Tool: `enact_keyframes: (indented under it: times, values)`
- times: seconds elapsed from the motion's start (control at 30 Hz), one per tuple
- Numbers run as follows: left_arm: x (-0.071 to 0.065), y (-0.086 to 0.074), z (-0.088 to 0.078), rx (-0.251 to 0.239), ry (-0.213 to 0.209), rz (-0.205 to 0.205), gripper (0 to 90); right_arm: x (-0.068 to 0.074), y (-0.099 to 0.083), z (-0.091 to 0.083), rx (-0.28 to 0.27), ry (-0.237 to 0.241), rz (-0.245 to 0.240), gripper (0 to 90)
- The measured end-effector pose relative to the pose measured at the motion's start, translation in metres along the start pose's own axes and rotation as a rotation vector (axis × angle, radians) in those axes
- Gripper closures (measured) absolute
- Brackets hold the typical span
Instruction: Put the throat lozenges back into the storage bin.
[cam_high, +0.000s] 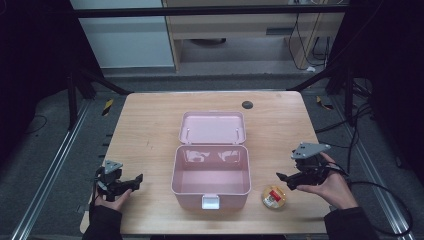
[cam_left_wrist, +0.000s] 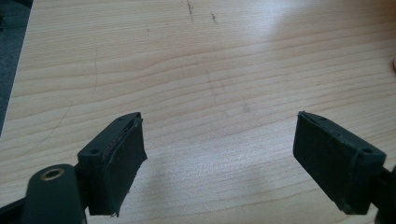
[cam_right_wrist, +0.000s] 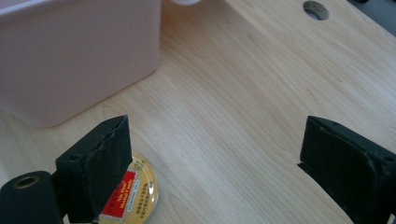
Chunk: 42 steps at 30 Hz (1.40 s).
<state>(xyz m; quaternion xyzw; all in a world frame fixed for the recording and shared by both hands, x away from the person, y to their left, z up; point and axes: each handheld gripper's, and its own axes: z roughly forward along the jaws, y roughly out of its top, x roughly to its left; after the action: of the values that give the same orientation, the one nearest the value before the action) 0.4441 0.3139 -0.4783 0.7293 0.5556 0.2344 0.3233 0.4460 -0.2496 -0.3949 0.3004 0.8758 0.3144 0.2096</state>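
Left gripper (cam_high: 134, 181) at the near left of the table (cam_high: 150, 125), held in the left hand (cam_high: 112, 200), jaws spread wide, nothing between them. In the left gripper view its fingers (cam_left_wrist: 114, 163) frame bare wood only.

Right gripper (cam_high: 283, 181) at the near right, held in the right hand (cam_high: 335, 187), jaws also wide apart and empty. In the right gripper view the tin (cam_right_wrist: 130, 193), round, gold rim with red label, lies flat on the table partly hidden behind the left finger (cam_right_wrist: 95, 170), not between the fingers. In the high view the tin (cam_high: 274, 196) is just beside and below the right fingertips; cannot tell if touching.

Pink box (cam_high: 211, 172) sits open mid-table between the two grippers, lid (cam_high: 212, 127) laid back on the far side, white latch (cam_high: 210, 202) on the near wall. Inside looks empty. In the right gripper view the box wall (cam_right_wrist: 74, 56) is ahead of the left finger, near the tin but apart from it. Dark round hole (cam_high: 247, 104) in the table beyond the lid.
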Motion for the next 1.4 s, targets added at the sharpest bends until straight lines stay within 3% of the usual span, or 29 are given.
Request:
enact_keyframes:
  times: [0.13, 0.37, 0.67, 1.4]
  values:
    - [0.0, 0.0, 0.0, 0.003, -0.001, 0.002, 15.8, 0.005, 0.002, 0.003, 0.049, 0.046, -0.058, 9.1]
    - [-0.001, 0.0, 0.001, 0.008, -0.002, 0.005, 15.8, 0.012, 0.002, 0.008, 0.102, 0.101, -0.112, 8.5]
    - [-0.002, 0.0, 0.002, 0.011, -0.002, 0.009, 15.8, 0.023, -0.001, 0.015, 0.178, 0.145, -0.2, 7.8]
    - [-0.002, 0.0, 0.002, 0.013, -0.002, 0.012, 15.9, 0.042, -0.014, 0.038, 0.314, 0.247, -0.31, 7.2]
